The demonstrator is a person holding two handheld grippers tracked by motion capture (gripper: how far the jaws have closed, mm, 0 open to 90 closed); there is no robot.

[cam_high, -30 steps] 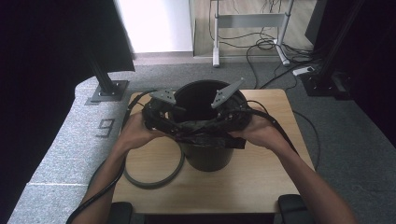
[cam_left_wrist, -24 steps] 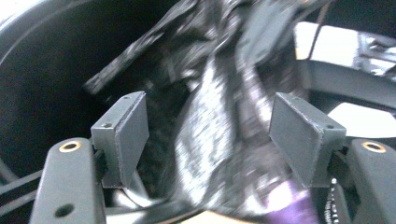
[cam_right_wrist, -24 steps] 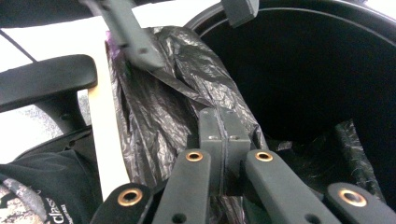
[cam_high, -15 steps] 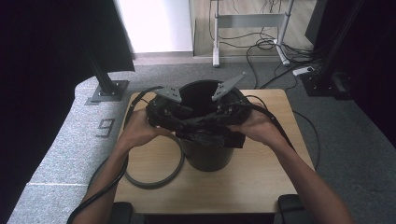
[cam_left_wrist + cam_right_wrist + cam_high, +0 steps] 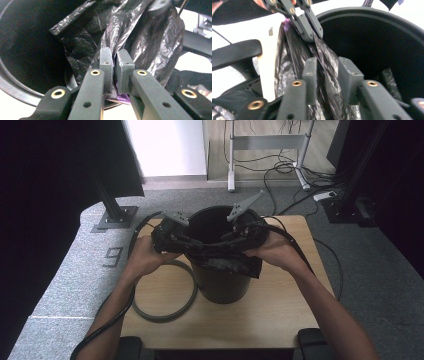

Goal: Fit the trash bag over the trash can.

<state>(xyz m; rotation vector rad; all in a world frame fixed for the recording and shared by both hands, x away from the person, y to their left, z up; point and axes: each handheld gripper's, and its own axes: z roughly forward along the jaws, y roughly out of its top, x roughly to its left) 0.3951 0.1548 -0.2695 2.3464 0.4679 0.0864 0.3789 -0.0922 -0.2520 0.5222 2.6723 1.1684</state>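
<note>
A: What stands on the wooden table?

B: A black bucket, upright, about in the middle. A black plastic bag hangs over its near rim and down the outside. From above, the inside of the bucket is dark; I cannot tell if something lies at the bottom. In the right gripper view a fold of the bag shows inside, at the right wall.

A: And the grippers?

B: The left gripper has just been closing, and its jaws now pinch a fold of the bag at the rim. The right gripper has just been opening; its jaws stand apart with a strip of the bag between them, not pressed.

A: Anything beside the bucket?

B: A grey ring lies flat on the table at the left, near the left forearm.
</note>
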